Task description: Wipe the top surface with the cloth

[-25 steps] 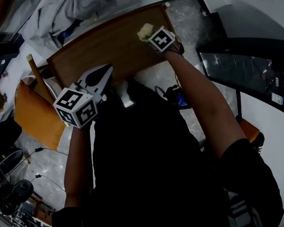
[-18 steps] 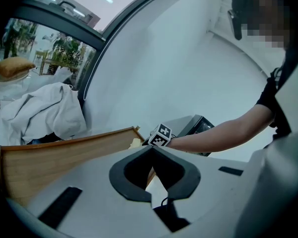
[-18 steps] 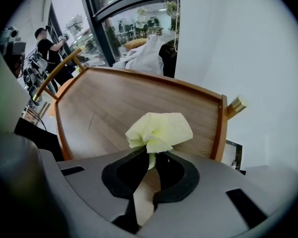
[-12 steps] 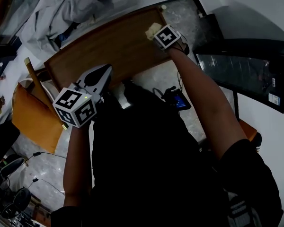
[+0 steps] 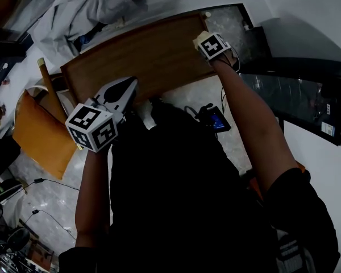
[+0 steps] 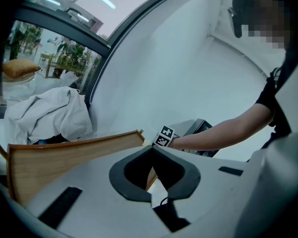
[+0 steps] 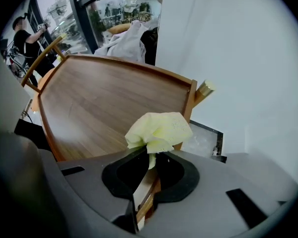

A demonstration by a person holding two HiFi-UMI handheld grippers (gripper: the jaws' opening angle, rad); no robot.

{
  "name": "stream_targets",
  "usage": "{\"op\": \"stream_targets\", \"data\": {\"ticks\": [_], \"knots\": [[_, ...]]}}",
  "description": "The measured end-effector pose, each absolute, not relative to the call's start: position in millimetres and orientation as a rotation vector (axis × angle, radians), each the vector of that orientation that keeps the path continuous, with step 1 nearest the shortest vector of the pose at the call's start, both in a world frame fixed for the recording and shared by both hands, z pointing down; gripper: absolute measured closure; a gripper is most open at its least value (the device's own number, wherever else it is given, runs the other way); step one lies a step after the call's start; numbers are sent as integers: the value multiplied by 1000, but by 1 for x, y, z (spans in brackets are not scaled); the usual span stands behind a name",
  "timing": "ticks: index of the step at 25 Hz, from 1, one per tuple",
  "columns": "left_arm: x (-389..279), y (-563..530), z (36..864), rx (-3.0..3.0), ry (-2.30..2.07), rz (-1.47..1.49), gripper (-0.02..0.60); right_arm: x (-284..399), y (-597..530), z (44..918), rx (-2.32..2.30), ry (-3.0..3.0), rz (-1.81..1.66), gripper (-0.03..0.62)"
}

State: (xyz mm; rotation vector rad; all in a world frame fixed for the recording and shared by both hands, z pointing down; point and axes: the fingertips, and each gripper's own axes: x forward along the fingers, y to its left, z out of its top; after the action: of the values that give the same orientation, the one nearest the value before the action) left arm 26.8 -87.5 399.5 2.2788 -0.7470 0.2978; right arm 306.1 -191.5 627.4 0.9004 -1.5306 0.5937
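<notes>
Wooden desk (image 5: 142, 56) takes up the middle of my head view, its top bare brown board. My left gripper (image 5: 129, 84) is held over the desk's near edge, its jaws pressed together with nothing between them. My right gripper (image 7: 150, 155) is out at the far right corner, its jaws clamped on the pale yellow cloth (image 7: 161, 130), which bunches out beyond the tips just above the desk's right edge.

Office-like room: dark screen (image 5: 295, 98), floor cables (image 5: 45, 182), orange chair (image 5: 37, 132)
</notes>
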Motion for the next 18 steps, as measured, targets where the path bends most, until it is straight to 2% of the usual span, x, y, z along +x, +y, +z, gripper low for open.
{"op": "stream_targets", "data": {"ticks": [4, 7, 11, 18], "knots": [[-6, -83, 396, 2269, -805, 282, 572, 302, -192, 620, 887, -1508, 594, 546], [-37, -78, 396, 2249, -858, 267, 572, 258, -198, 608, 832, -1623, 535, 546], [-79, -68, 393, 2219, -928, 247, 572, 154, -194, 592, 726, -1816, 507, 546], [-156, -42, 393, 2160, -1052, 232, 572, -69, -155, 576, 405, -2086, 436, 546]]}}
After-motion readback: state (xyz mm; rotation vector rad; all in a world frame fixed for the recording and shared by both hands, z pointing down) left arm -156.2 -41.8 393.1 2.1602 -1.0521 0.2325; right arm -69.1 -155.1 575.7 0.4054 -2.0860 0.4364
